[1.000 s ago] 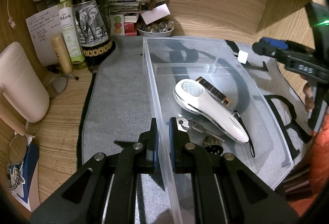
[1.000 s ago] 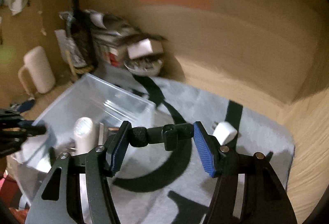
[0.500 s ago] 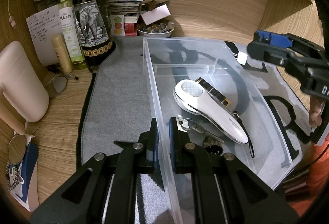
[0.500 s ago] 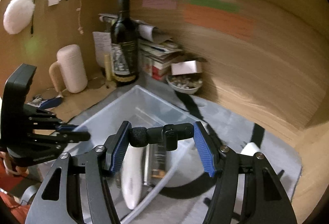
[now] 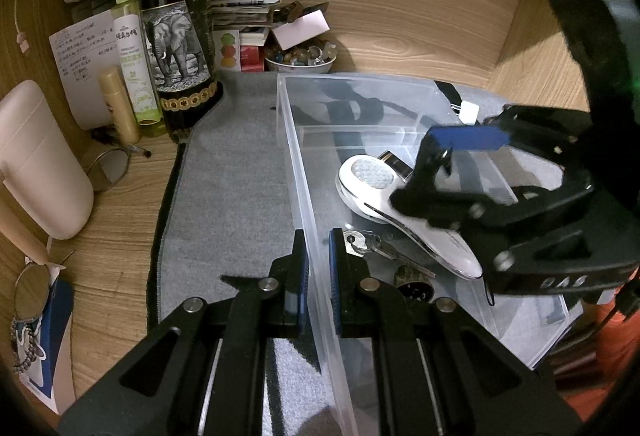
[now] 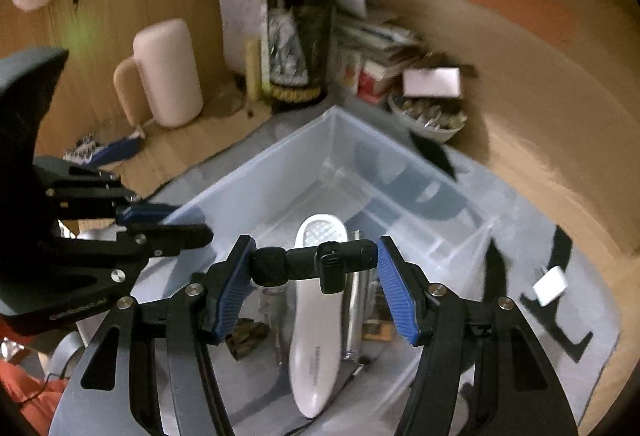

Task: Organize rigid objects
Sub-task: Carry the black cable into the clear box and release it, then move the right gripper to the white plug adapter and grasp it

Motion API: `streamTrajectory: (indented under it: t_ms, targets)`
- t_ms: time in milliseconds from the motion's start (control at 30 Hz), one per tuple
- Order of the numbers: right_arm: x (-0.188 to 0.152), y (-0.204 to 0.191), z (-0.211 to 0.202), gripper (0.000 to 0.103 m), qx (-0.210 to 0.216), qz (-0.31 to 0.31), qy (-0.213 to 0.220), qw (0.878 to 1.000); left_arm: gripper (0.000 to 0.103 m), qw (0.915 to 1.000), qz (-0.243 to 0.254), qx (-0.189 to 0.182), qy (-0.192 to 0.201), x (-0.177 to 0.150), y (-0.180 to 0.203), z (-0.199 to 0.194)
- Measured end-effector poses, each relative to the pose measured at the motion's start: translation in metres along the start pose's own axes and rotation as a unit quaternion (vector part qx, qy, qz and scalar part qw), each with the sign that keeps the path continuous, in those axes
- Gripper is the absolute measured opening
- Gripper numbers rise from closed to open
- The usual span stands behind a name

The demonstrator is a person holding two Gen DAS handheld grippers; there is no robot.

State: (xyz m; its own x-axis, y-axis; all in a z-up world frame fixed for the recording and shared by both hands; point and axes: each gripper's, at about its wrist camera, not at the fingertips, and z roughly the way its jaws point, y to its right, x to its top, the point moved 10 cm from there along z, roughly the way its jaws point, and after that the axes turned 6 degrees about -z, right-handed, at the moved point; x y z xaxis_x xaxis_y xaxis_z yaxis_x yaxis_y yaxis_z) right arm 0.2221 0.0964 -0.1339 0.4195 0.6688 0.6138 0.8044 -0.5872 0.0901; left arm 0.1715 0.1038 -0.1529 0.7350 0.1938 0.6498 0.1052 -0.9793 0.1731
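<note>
A clear plastic bin (image 5: 292, 140) sits on a grey mat; it also shows in the right wrist view (image 6: 332, 120). Inside lie a white handheld device (image 5: 384, 192) (image 6: 316, 336), keys (image 5: 360, 242) and a few small metal items. My left gripper (image 5: 318, 268) is shut on the bin's left wall (image 5: 316, 264). My right gripper (image 6: 314, 288) is shut on a small black clip-on microphone (image 6: 316, 264) and holds it above the bin, over the white device. The right gripper also shows in the left wrist view (image 5: 500, 196), over the bin's right half.
A wine bottle (image 5: 176, 36), spray bottle (image 5: 134, 56), cream mug (image 5: 36, 164), a bowl of small items (image 5: 300, 58) and stacked papers crowd the back left. A white charger plug (image 6: 552, 286) lies on the mat right of the bin. Wooden walls enclose the desk.
My right gripper, still holding the microphone, has moved left and over the bin, above the white device. My left gripper has stayed clamped on the bin wall.
</note>
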Motion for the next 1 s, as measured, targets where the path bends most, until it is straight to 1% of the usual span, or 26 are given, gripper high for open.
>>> streamTrajectory:
  t_ms: [133,300,333,433,500,700,767,833,900,967,1000]
  targets:
    - [-0.005,-0.006,0.01,0.058,0.016,0.0,-0.023,1.0,0.009,1.0,0.0,-0.002,0.001,0.0,0.0,0.0]
    - [-0.009,-0.008,0.015,0.058,0.02,0.004,-0.035,0.999,0.009,1.0,0.002,-0.003,0.001,0.0,0.0,0.0]
    - [-0.01,-0.007,0.015,0.059,0.019,0.005,-0.038,0.999,0.009,1.0,0.002,-0.003,0.001,0.0,0.0,0.0]
    - [-0.011,-0.007,0.015,0.066,0.02,0.01,-0.04,0.999,0.009,1.0,0.001,-0.003,0.001,0.0,0.0,0.0]
    - [-0.011,-0.005,0.013,0.066,0.017,0.009,-0.038,0.999,0.009,1.0,0.001,-0.003,0.002,0.0,0.0,0.0]
    - [-0.005,0.003,-0.001,0.067,0.002,0.012,-0.018,1.0,0.009,1.0,0.002,-0.003,0.002,0.0,0.0,0.001]
    - [-0.002,0.008,-0.011,0.067,0.001,0.016,-0.007,1.0,0.009,1.0,0.002,-0.003,0.002,0.0,0.0,0.0]
    - [0.003,0.018,-0.024,0.067,-0.009,0.023,0.01,1.0,0.009,1.0,0.002,-0.003,0.002,0.0,0.0,0.001]
    - [0.007,0.031,-0.038,0.069,-0.025,0.032,0.027,0.999,0.009,1.0,0.002,-0.003,0.002,0.0,0.0,0.001]
    - [0.011,0.047,-0.053,0.075,-0.043,0.043,0.046,0.997,0.009,1.0,0.002,-0.003,0.002,0.0,0.0,0.0]
    - [0.012,0.052,-0.058,0.077,-0.048,0.049,0.052,0.996,0.009,1.0,0.001,-0.003,0.002,0.0,0.0,0.0]
